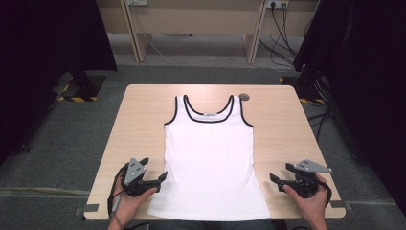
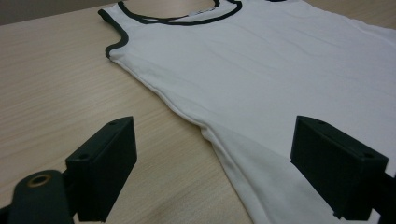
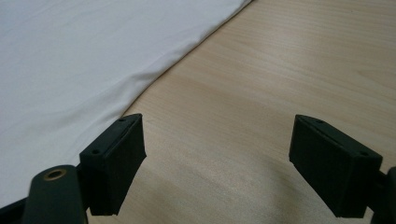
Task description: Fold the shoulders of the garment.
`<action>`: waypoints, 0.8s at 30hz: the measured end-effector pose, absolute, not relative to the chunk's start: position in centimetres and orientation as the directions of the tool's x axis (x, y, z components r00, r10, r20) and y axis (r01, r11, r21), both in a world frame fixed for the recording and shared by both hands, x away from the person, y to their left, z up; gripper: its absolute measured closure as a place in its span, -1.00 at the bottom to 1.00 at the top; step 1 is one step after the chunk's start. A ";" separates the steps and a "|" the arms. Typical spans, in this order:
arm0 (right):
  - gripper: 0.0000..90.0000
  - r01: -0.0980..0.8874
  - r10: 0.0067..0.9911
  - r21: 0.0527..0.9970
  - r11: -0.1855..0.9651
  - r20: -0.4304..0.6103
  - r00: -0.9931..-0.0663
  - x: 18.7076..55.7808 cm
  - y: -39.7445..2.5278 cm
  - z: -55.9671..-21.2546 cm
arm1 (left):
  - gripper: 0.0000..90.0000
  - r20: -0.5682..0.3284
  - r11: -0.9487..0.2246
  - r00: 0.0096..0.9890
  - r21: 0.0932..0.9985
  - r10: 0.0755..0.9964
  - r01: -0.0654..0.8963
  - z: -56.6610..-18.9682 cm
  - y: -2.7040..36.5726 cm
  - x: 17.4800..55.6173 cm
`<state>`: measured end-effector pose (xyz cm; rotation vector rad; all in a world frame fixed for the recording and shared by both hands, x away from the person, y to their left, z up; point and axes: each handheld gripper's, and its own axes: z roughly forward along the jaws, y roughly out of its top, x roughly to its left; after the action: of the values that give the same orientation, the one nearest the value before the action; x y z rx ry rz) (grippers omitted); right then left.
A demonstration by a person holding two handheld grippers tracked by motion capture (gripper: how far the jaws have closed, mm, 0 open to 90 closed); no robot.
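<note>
progress: nothing folded yet, we judge it's the very start; all handling left
top: white ribbed cotton tank top w/ black trim (image 1: 209, 158) flat, centre of table, hem at near edge
L grip: left gripper (image 1: 162, 177) jaws spread, beside hem, empty
R grip: right gripper (image 1: 274, 179) jaws spread, empty
surface: light wood-grain table (image 1: 139, 120)
room: grey carpet floor (image 1: 72, 129), black curtains (image 1: 43, 33)

Two handheld black tools, one in each bare hand

The left tool (image 1: 162, 177) and right tool (image 1: 273, 178) each have a black body, a grey three-cornered plate on top with small dark holes, and a black cable trailing below. Their jaws are thick, blocky black pads with small screw holes; a brass-ringed hole sits beside one jaw.
</note>
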<state>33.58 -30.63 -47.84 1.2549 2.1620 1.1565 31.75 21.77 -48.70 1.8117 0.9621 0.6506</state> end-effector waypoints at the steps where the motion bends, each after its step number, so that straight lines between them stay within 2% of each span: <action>1: -0.59 0.531 0.848 0.806 0.261 0.072 -0.525 33.6 -30.6 -47.8 | -0.70 0.021 -0.240 0.549 0.913 0.835 0.330 -48.7 21.8 31.7; 21: -0.59 0.538 0.844 0.797 0.275 0.067 -0.532 33.7 -30.5 -47.9 | -0.69 0.062 -0.282 0.567 0.908 0.821 0.309 -48.7 21.4 31.6; 24: -0.46 0.536 0.841 0.792 0.293 0.053 -0.538 33.9 -30.3 -47.8 | -0.69 0.071 -0.291 0.569 0.906 0.820 0.307 -48.7 21.3 31.5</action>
<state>33.88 -30.31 -47.85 1.2378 2.1932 1.1210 31.54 21.30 -48.71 1.8541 0.9171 0.6796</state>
